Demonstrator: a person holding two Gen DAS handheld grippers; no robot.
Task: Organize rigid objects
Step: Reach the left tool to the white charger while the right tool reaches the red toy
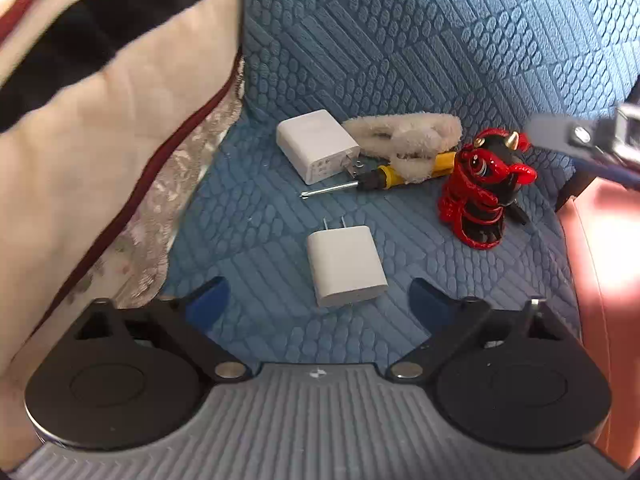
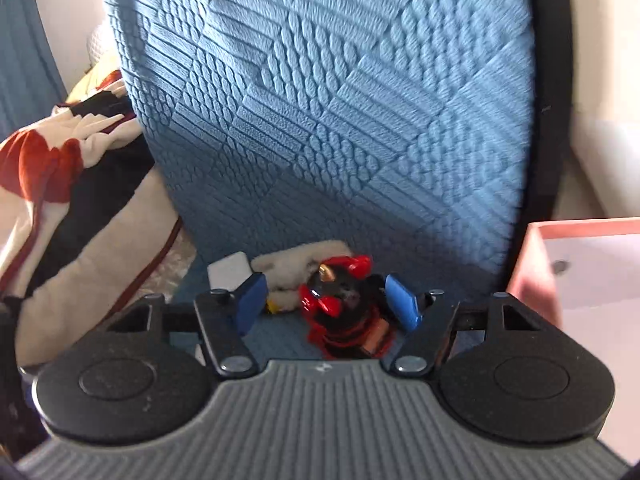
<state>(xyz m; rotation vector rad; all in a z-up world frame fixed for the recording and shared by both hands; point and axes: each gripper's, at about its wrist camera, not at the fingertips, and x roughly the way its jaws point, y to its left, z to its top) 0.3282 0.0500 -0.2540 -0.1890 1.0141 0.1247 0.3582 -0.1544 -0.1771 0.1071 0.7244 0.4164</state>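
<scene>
So both grippers are coming in over the blue quilted seat cushion (image 1: pixel 256 248), and the thing that matters rn is which piece sits in front of which hand. The left gripper (image 1: pixel 318 294) has the small white wall charger w/ two prongs (image 1: pixel 346 266) lying flat right between its blue fingers (image 1: pixel 208 300), prongs pointing away from the hand toward the sofa back, so its long axis runs along the gripper's line and the fingers would close across the short sides. Fingers are wide apart, nothing touching the charger yet afaict. The right gripper (image 2: pixel 326 300) is lined up on the glossy red and black bull figurine w/ gold horns (image 2: pixel 340 308), which stands upright between its blue fingers (image 2: pixel 404 300); those fingers are partly apart w/ gaps on both sides, not pinching it as far as I can see. Further back there's a bigger white power adapter (image 1: pixel 316 144), a yellow-handled screwdriver (image 1: pixel 380 178) lying crosswise w/ its tip toward the left, and a fluffy cream fabric piece (image 1: pixel 404 136) draped over the handle. The pink box (image 2: pixel 576 280) sits off to the right, much nearer the right hand, so imo that's prob where stuff goes. Left is clearly closer to the small charger, right to the bull, no crossover needed.
</scene>
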